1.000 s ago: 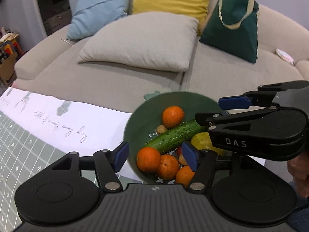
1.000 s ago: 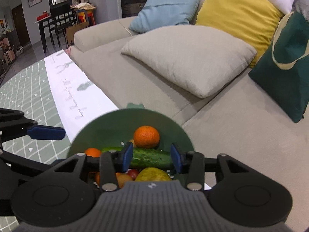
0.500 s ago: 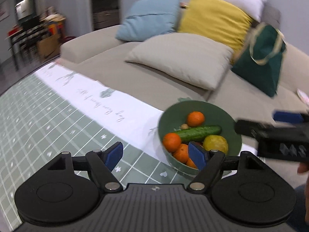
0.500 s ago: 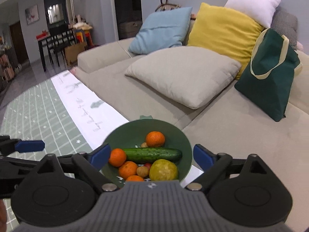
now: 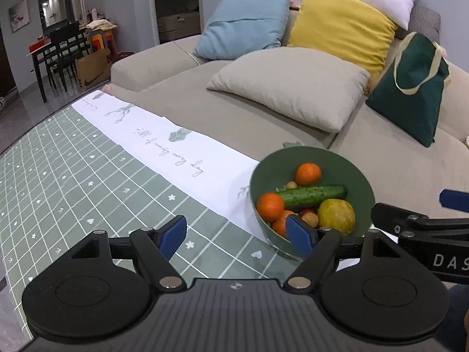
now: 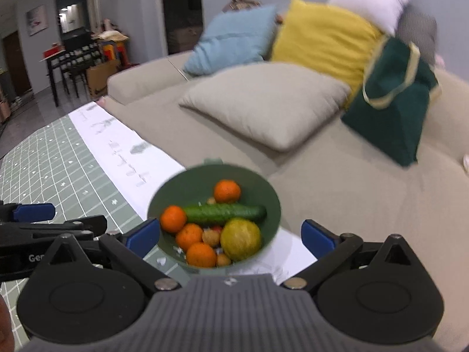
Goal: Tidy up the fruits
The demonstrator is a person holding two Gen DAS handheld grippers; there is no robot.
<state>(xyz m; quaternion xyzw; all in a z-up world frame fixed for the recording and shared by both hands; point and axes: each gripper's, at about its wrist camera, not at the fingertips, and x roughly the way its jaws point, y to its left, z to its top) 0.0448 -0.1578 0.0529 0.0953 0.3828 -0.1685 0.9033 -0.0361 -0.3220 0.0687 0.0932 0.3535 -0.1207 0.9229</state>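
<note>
A green bowl [image 5: 363, 187] stands near the table's edge on a white runner. It holds a cucumber [image 5: 310, 195], several oranges [image 5: 307, 173], a yellow-green fruit [image 5: 336, 216] and small brown fruits. My left gripper [image 5: 236, 233] is open and empty, just left of the bowl, its right finger in front of the rim. In the right wrist view my right gripper [image 6: 230, 236] hovers short of the bowl [image 6: 181, 182]. Its jaws are opening wide, with nothing pressed between them. The cucumber [image 6: 225, 213] lies across the fruit, free of both grippers.
A green checked tablecloth [image 5: 88, 182] with a white runner [image 5: 164, 143] covers the table. Behind it is a beige sofa [image 5: 395, 170] with a beige cushion [image 5: 293, 85], blue and yellow cushions and a green tote bag [image 5: 410, 88]. A dark dining table with chairs [image 5: 58, 50] stands far left.
Both grippers have drawn back from the bowl and spread their jaws wider. The right jaws, earlier narrow over the cucumber, now stand wide. The left view has swung left over the tablecloth.
</note>
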